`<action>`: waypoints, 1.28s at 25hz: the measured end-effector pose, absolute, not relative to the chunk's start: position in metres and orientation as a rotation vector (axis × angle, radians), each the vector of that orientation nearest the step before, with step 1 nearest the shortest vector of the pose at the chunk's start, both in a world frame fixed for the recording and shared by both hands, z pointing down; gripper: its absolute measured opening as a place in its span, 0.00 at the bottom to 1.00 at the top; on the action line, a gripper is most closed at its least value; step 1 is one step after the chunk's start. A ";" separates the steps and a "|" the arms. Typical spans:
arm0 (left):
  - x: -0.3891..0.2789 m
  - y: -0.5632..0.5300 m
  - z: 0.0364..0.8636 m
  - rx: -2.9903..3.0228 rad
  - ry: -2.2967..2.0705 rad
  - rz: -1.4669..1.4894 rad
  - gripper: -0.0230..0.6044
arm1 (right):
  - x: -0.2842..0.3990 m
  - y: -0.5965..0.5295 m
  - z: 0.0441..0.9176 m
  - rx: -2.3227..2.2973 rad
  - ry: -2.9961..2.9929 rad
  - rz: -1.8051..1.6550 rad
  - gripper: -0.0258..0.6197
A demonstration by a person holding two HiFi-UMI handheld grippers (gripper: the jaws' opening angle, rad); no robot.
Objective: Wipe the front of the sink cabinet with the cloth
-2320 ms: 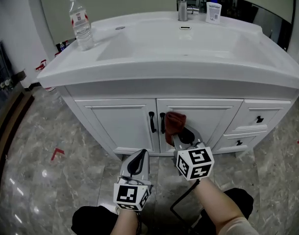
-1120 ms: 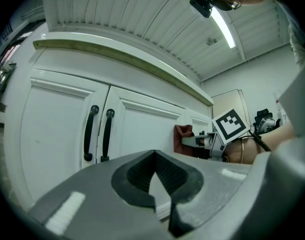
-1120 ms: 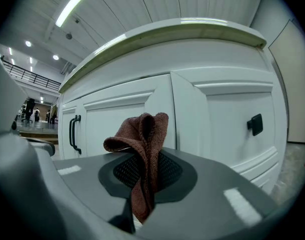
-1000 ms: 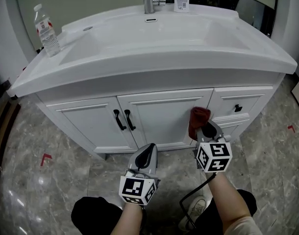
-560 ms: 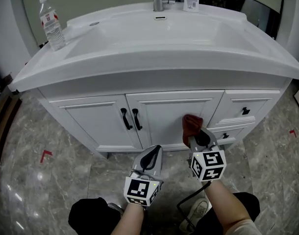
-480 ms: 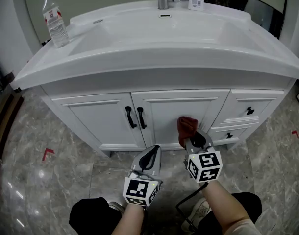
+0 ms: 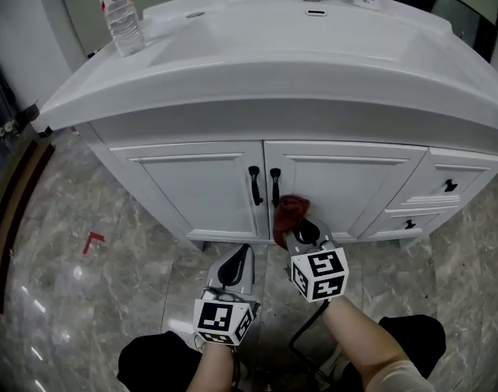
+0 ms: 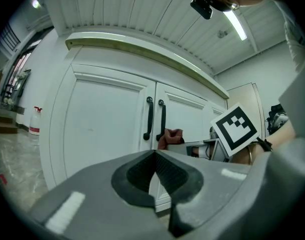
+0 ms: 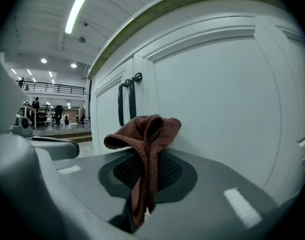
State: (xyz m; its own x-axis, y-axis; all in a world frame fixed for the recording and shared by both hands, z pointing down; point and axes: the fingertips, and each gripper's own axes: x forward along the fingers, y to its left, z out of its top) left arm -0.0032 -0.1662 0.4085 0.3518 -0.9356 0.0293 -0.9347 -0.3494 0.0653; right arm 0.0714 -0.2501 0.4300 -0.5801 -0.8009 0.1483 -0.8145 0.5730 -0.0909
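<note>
The cloth [image 9: 145, 134] sits between the jaws of the right gripper [image 9: 141, 186], with a thin strip hanging down through them and a bunched fold rising above their tips. Those jaws are clamped together on it. The fold presses against the right-hand door [image 7: 339, 188] of the cabinet [image 7: 196, 194], low on the panel, just right of and a little below the two black handles [image 7: 264, 186]. The cloth is rust brown with a coarse knitted weave, crumpled into a loose hood with one flap pointing left. The left gripper [image 8: 155, 176] hangs lower and to the left, near the floor [image 7: 94, 268] and apart from the doors; its jaws are together with nothing between them.
</note>
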 end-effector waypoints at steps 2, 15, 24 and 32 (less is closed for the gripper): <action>-0.004 -0.167 0.409 2.526 -1.742 -0.029 0.04 | 0.071 -0.252 0.430 1.404 -2.693 0.225 0.16; 0.062 -0.182 0.406 2.612 -1.600 -0.062 0.04 | 0.155 -0.263 0.426 1.550 -2.586 0.201 0.16; 0.118 -0.186 0.411 2.653 -1.507 -0.067 0.04 | 0.248 -0.264 0.422 1.747 -2.487 0.234 0.16; 0.157 -0.183 0.416 2.681 -1.440 -0.068 0.04 | 0.309 -0.255 0.425 1.865 -2.408 0.288 0.16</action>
